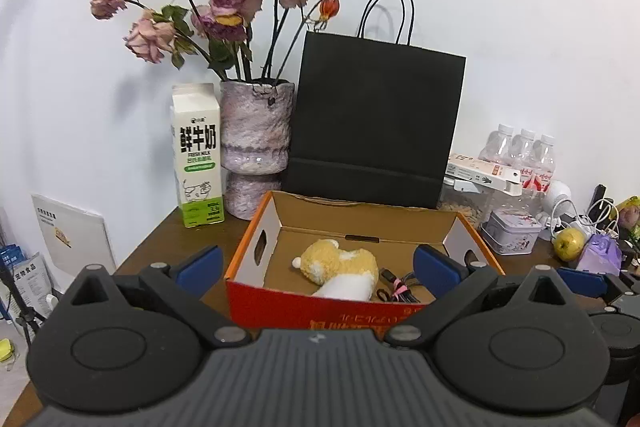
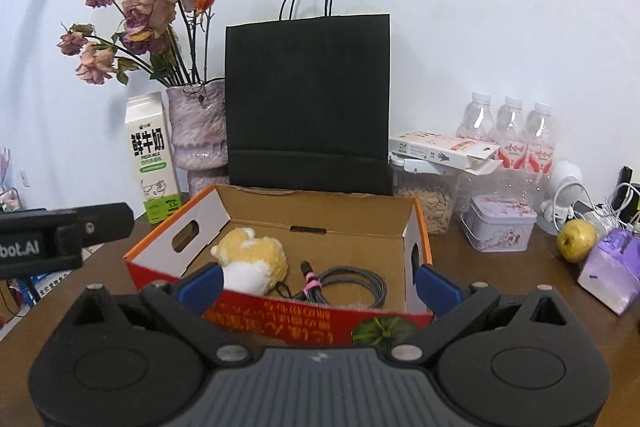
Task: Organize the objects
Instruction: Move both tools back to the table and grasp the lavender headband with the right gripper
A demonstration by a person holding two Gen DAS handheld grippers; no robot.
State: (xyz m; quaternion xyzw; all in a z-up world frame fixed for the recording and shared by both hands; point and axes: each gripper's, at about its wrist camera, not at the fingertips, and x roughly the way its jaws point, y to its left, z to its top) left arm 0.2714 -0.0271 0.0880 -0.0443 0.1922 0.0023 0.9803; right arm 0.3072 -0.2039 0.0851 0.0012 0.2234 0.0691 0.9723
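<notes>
An open cardboard box (image 1: pixel 362 215) (image 2: pixel 320 215) with a red front sits on the brown table. Inside lie a yellow and white plush toy (image 1: pixel 340 267) (image 2: pixel 252 261) and a coiled grey cable (image 2: pixel 352 289) (image 1: pixel 400 293) tied with a pink band. My left gripper (image 1: pixel 318 269) hovers open before the box, blue pads wide apart, nothing between them. My right gripper (image 2: pixel 318 281) is open too, its pads level with the box's front wall, holding nothing. In the left wrist view the right gripper's blue pad (image 1: pixel 582 281) shows at the right edge.
Behind the box stand a black paper bag (image 2: pixel 308 107), a vase of dried roses (image 2: pixel 196 131) and a milk carton (image 2: pixel 150 163). To the right are water bottles (image 2: pixel 508 131), a seed jar (image 2: pixel 426 199), a tin (image 2: pixel 500 225), a yellow-green apple (image 2: pixel 576 241) and a purple pack (image 2: pixel 612 275).
</notes>
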